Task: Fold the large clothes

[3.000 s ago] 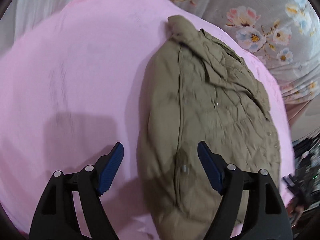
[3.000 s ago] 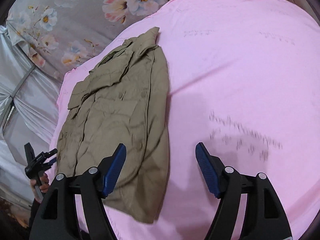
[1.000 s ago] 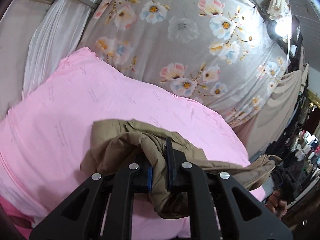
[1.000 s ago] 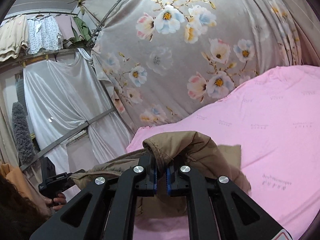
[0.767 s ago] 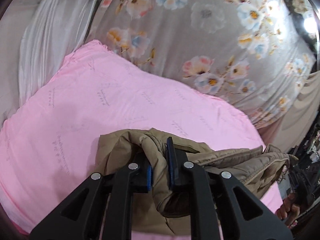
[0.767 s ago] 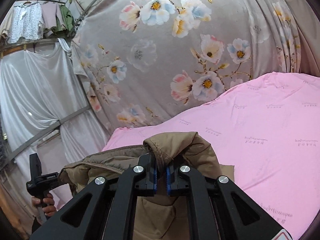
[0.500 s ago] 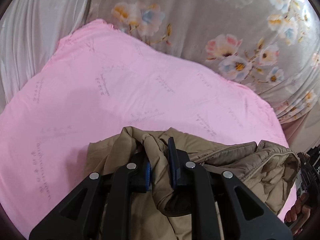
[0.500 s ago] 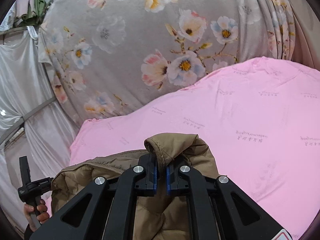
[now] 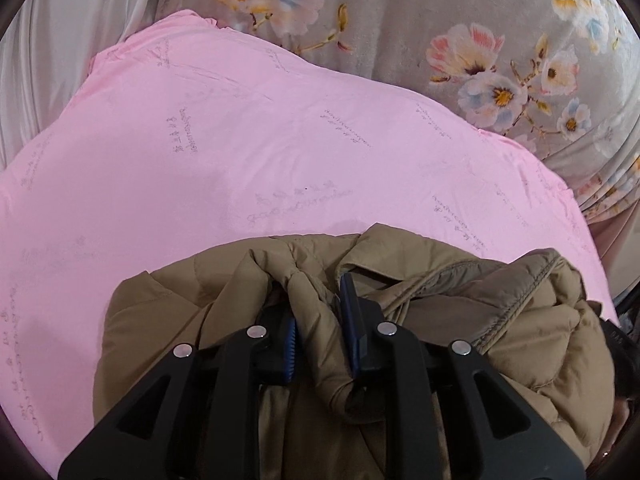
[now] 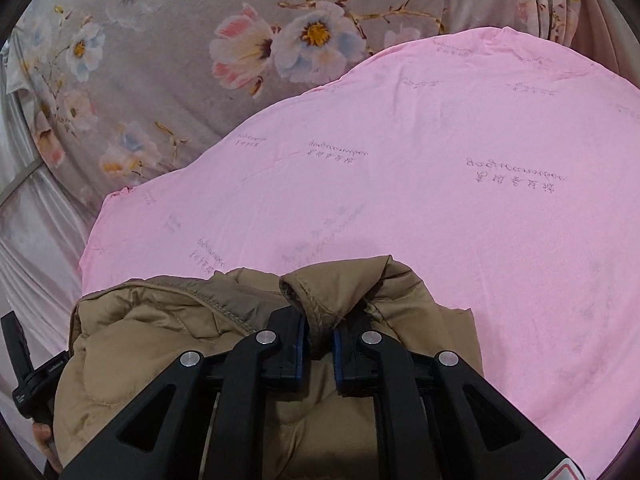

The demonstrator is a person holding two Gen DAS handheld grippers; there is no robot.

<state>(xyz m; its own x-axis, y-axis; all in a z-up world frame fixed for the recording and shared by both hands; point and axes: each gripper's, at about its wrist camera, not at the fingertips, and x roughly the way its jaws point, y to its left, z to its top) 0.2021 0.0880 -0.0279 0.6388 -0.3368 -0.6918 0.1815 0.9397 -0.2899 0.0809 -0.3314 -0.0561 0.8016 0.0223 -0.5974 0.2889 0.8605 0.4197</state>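
A padded tan jacket [image 9: 520, 320] lies bunched on the pink bed sheet [image 9: 240, 140], filling the bottom of both wrist views. My left gripper [image 9: 316, 304] has a thick fold of the jacket between its blue pads. Its jaws are opening, and the fold still fills the gap. My right gripper [image 10: 320, 320] is shut on another fold of the jacket [image 10: 140, 340], which humps up just past its fingertips. The jacket parts under both grippers are hidden.
The pink sheet [image 10: 480, 220] stretches far beyond the jacket. A grey floral curtain [image 9: 440, 20] hangs behind the bed, with a white satin drape [image 9: 60, 40] to its left. The other gripper's black body and a hand [image 10: 24, 380] show at the lower left.
Both grippers came down toward the bed with the jacket, which now rests on the sheet. The gap between the left pads has widened. The right pads stay pinched together.
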